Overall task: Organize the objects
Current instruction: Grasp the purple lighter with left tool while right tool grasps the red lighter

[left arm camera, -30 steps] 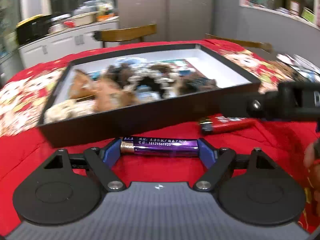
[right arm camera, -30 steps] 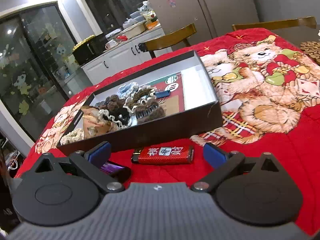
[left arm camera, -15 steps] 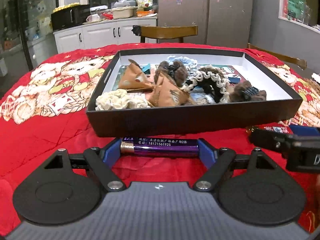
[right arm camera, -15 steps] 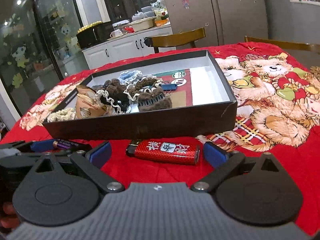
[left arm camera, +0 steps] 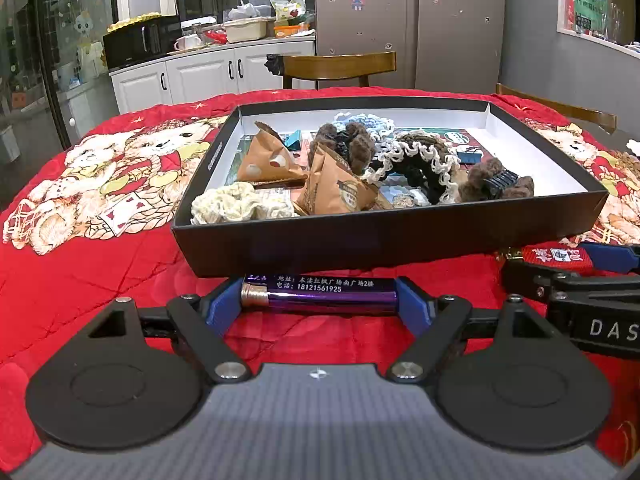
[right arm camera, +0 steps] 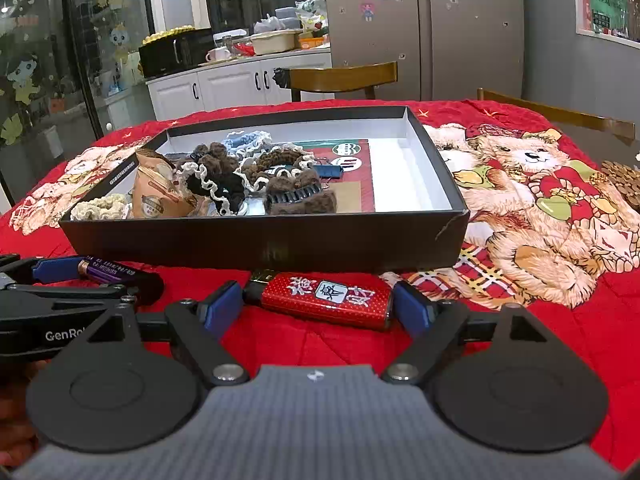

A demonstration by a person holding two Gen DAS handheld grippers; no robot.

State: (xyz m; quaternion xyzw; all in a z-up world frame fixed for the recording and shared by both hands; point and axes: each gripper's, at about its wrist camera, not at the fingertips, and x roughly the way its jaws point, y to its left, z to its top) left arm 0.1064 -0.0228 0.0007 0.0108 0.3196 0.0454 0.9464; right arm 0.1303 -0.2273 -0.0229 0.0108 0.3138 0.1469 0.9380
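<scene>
My left gripper (left arm camera: 320,300) is shut on a purple lighter (left arm camera: 320,294), held crosswise just in front of the black box (left arm camera: 360,236). My right gripper (right arm camera: 318,306) has its blue pads on both ends of a red lighter (right arm camera: 328,300) that lies on the red cloth before the box (right arm camera: 260,242). The box holds several hair scrunchies (left arm camera: 240,206), brown snack packets (left arm camera: 336,192) and a brown hair claw (right arm camera: 300,196). The right gripper and red lighter (left arm camera: 556,256) show at the right in the left wrist view. The left gripper and purple lighter (right arm camera: 108,272) show at the left in the right wrist view.
The table wears a red quilt with bear prints (right arm camera: 532,184). A wooden chair (left arm camera: 340,66) stands behind the table, another chair back (right arm camera: 560,114) at the right. A woven coaster (right arm camera: 624,184) lies at the far right. The box's right part has bare white floor (right arm camera: 404,176).
Both grippers have swung to face the box squarely and moved closer to it. The right gripper's pads have closed in on the red lighter. The left still holds the purple lighter.
</scene>
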